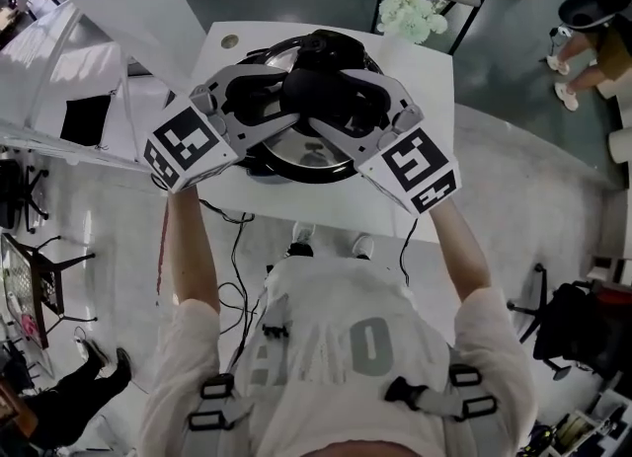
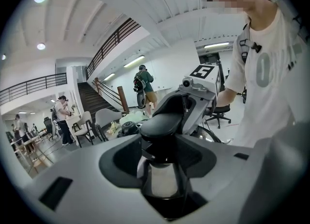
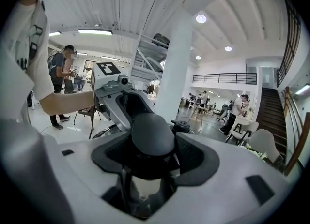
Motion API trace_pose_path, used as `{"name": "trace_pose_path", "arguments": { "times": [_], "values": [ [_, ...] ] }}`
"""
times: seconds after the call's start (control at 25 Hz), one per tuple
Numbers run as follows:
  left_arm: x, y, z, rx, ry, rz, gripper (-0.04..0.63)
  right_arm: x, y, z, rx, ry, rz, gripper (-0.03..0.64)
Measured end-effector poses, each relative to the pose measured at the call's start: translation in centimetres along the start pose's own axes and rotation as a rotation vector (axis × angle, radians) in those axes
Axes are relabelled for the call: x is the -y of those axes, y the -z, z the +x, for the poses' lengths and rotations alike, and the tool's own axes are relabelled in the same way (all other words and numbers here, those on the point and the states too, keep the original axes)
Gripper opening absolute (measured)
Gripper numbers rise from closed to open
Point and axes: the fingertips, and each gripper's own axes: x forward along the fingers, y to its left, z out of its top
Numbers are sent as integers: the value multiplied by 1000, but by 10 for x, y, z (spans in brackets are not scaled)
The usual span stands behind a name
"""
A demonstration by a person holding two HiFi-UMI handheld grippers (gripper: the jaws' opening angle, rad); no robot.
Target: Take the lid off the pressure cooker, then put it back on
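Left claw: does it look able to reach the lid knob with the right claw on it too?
Probably yes: left claw is closed on the lid knob from its side, right claw grips the opposite side.

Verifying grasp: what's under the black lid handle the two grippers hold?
Shiny steel lid with a black rim, above the white table. Left gripper and right gripper, shut on the lid handle, cover the lid's middle; pot body and inside are hidden.
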Motion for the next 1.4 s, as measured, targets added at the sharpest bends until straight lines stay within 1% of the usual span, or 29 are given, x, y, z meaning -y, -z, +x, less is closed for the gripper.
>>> {"name": "trace_pose_path", "arguments": {
  "times": [0.16, 0.36, 0.44, 0.56, 0.64, 0.76, 0.84, 1.08, 1.24, 1.32, 1.4],
  "values": [
    [13, -16, 10, 18, -11, 2, 215, 4, 0, -23, -3, -2, -21, 288],
    [15, -17, 18, 29, -19, 2, 215, 7, 5, -28, -23, 0, -45, 288],
    [32, -23, 38, 23, -17, 4, 215, 10, 19, -50, -26, 1, -45, 288],
    [69, -39, 80, 9, -4, 5, 215, 17, 49, -100, -31, 9, -40, 288],
    [85, -39, 99, -11, 6, -2, 215, 18, 66, -118, -44, 15, -41, 288],
    [96, -28, 118, -46, 27, -15, 215, 18, 90, -124, -69, 13, -42, 288],
    [104, -17, 129, -58, 39, -31, 215, 16, 108, -124, -78, 2, -19, 287],
    [124, 20, 157, -101, 45, -111, 216, 7, 158, -120, -100, -14, 46, 287],
    [135, 46, 166, -111, 58, -173, 216, -2, 185, -113, -114, -37, 109, 288],
    [140, 58, 171, -132, 61, -200, 216, -6, 198, -110, -124, -52, 128, 288],
    [147, 70, 177, -167, 67, -210, 216, -10, 211, -107, -140, -67, 129, 288]
  ]
}}
